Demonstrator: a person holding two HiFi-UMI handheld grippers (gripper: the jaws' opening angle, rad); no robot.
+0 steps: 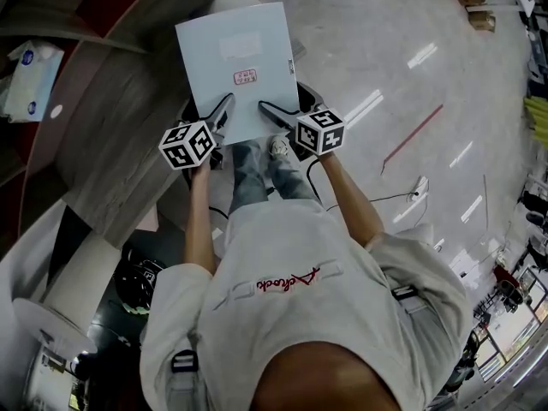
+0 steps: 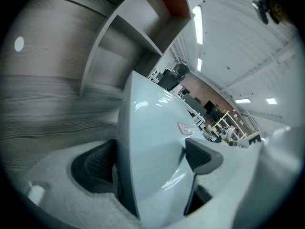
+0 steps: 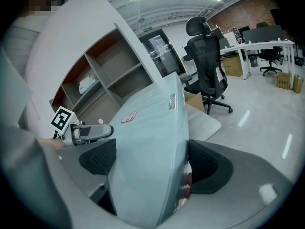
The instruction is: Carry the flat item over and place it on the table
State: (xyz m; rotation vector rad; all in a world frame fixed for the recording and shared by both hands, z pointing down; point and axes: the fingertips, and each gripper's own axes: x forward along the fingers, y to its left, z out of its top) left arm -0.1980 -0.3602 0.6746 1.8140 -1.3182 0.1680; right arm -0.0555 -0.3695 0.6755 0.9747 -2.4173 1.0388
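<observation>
Flat item (image 1: 235,54) — pale blue-white panel, small red-print label (image 1: 245,77) on its upper face. It is held in the air by its near edge, with both grippers on it.

Left gripper (image 1: 224,110): jaws pinch the item's near-left corner, one ribbed pad on each face, as seen in the left gripper view.

Right gripper (image 1: 276,111): jaws clamped on the item's near edge, right of the left gripper, with a pad on either face.

Wood-grain worktop (image 1: 111,144) lies left of and below the item. The item's left edge overlaps it in the head view — contact cannot be told.

Shelf unit (image 3: 107,73) stands left of the item. Glossy floor (image 1: 377,50) is to its right. An office chair (image 3: 207,56) stands beyond its far edge.
</observation>
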